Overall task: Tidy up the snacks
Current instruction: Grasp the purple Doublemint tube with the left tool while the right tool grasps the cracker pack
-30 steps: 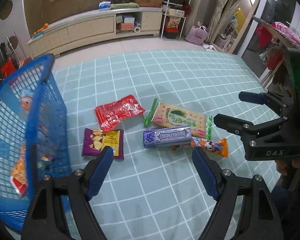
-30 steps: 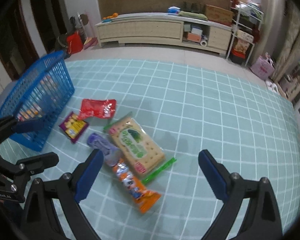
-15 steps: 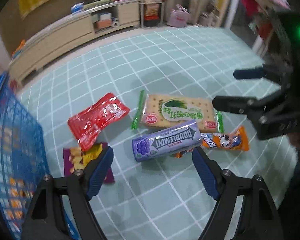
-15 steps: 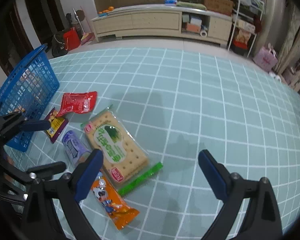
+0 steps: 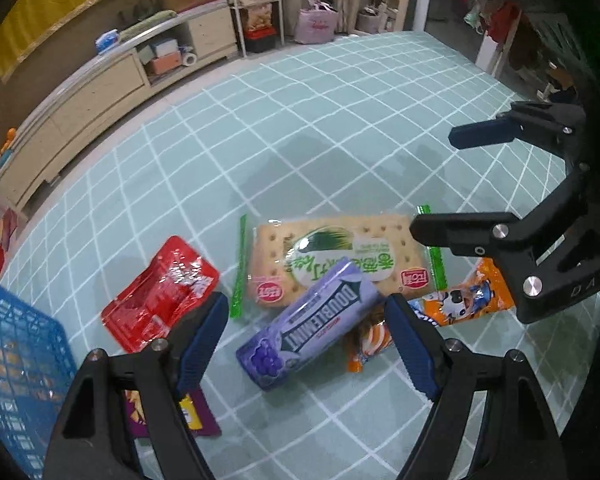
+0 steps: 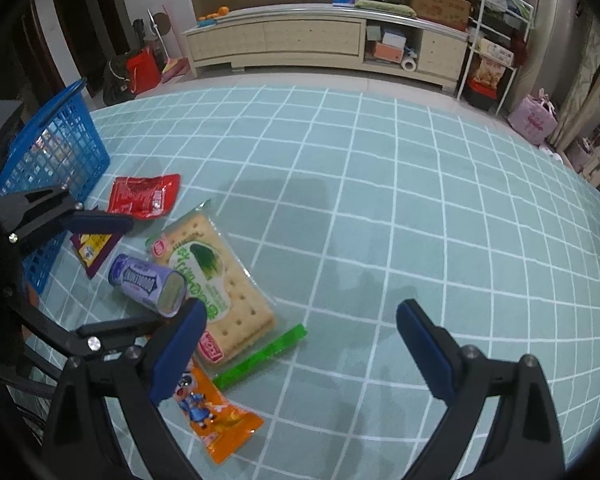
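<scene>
A purple Doublemint canister [image 5: 312, 320] lies on the teal grid mat, leaning on a cracker pack [image 5: 336, 256]. My left gripper [image 5: 308, 344] hovers just over it, open, one blue pad on each side and neither touching. In the right wrist view the canister [image 6: 148, 280] sits between the left gripper's fingers [image 6: 100, 222]. My right gripper [image 6: 300, 348] is open above the mat, right of the cracker pack [image 6: 216, 280], and holds nothing. An orange snack pack [image 6: 216, 416] lies under its left finger.
A blue mesh basket [image 5: 16, 364] with several snacks inside stands at the left. Beside it lie a red pouch [image 5: 160, 296] and a purple chip bag [image 5: 196, 420]. A long low cabinet [image 6: 300, 40] lines the far wall. The right gripper [image 5: 460, 184] hangs close on the right.
My left gripper has dropped, rolled and come in over the purple canister, which now lies between its fingers. My right gripper sank a little towards the crackers, then held still.
</scene>
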Tool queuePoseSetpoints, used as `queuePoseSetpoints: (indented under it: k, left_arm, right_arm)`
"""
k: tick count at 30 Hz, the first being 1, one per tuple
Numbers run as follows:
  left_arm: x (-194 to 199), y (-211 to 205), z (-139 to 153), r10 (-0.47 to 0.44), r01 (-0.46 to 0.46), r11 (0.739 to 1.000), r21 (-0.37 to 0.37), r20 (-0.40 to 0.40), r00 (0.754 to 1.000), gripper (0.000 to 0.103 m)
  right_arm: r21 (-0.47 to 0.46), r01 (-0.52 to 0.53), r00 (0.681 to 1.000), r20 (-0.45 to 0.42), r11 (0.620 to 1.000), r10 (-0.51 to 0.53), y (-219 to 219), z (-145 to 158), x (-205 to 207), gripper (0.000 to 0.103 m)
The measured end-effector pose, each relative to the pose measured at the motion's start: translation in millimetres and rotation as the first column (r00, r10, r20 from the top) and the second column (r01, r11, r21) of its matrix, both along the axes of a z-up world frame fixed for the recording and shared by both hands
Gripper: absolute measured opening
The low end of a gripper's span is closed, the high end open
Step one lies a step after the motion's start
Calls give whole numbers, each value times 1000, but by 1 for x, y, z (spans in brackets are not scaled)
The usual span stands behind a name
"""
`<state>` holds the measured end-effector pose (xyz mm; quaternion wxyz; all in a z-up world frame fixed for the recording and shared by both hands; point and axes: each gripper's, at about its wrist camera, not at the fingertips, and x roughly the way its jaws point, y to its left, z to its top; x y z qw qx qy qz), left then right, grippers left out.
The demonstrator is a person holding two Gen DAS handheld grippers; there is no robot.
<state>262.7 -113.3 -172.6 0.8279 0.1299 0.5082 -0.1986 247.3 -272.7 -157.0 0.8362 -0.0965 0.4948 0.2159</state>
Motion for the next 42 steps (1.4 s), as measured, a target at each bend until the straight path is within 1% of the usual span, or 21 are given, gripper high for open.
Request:
queuePoseSetpoints:
  k: [2, 4, 6, 9, 11, 13, 16, 19, 23, 27, 34, 35, 37, 40, 42]
  left_arm:
    - [1, -1, -1, -5, 5, 1000, -6, -12, 1000, 70]
    - [3, -2, -1, -10, 9, 999, -32, -43, 999, 53]
    - [3, -2, -3, -10, 9, 1000, -26, -57, 998, 48]
    - [-1, -4, -5, -12, 11, 1000, -9, -62, 998, 47]
    - [-3, -3, -5, 1, -1, 1000, -1, -64, 998, 45]
    - [-6, -1, -5, 9, -9, 1000, 11, -57, 998, 39]
    - [-14, 3, -3, 29, -28, 999, 30, -46, 998, 34]
    - [-17, 13, -3, 54, -52, 998, 36, -52, 997, 33]
    - [-22, 26, -2, 94, -93, 995, 27, -63, 994, 33]
    - [-25, 41, -6, 157, -155, 988, 29, -85, 984, 33]
    - [-38, 53, -7, 186, -184, 982, 36, -94, 978, 34]
    - [-37, 53, -8, 191, -188, 981, 37, -96, 977, 35]
    - [-40, 57, -10, 210, -206, 977, 48, -99, 973, 41]
    - [-47, 65, -13, 238, -234, 971, 49, -108, 965, 45]
    - [-54, 69, -12, 247, -243, 969, 48, -111, 963, 45]
  right_arm:
    - [5, 6, 1000, -5, 1000, -6, -1, -1, 2, 98]
    - [5, 6, 1000, -7, 1000, -6, -1, -1, 4, 98]
    - [9, 7, 1000, -8, 1000, -7, -2, -2, 6, 98]
    - [23, 4, 1000, -8, 1000, -4, -2, -1, 7, 98]
    - [27, -5, 1000, -7, 1000, 5, 0, 0, 7, 98]
    - [21, -18, 1000, -6, 1000, 18, 4, -1, 7, 98]
    - [23, -43, 999, -4, 999, 43, 11, -1, 8, 98]
    - [24, -74, 997, -5, 997, 74, 18, -1, 8, 98]
    - [-10, -126, 992, 5, 992, 126, 31, -3, 6, 98]
    - [-30, -174, 985, 2, 984, 174, 45, -8, 5, 98]
    - [-46, -211, 977, -20, 976, 210, 60, -17, 8, 98]
    - [-46, -215, 977, -22, 976, 214, 61, -18, 9, 98]
    - [-44, -224, 974, -32, 974, 222, 64, -20, 9, 98]
    - [-59, -238, 971, -45, 970, 235, 70, -26, 10, 98]
    - [-76, -249, 968, -50, 965, 246, 73, -29, 8, 98]
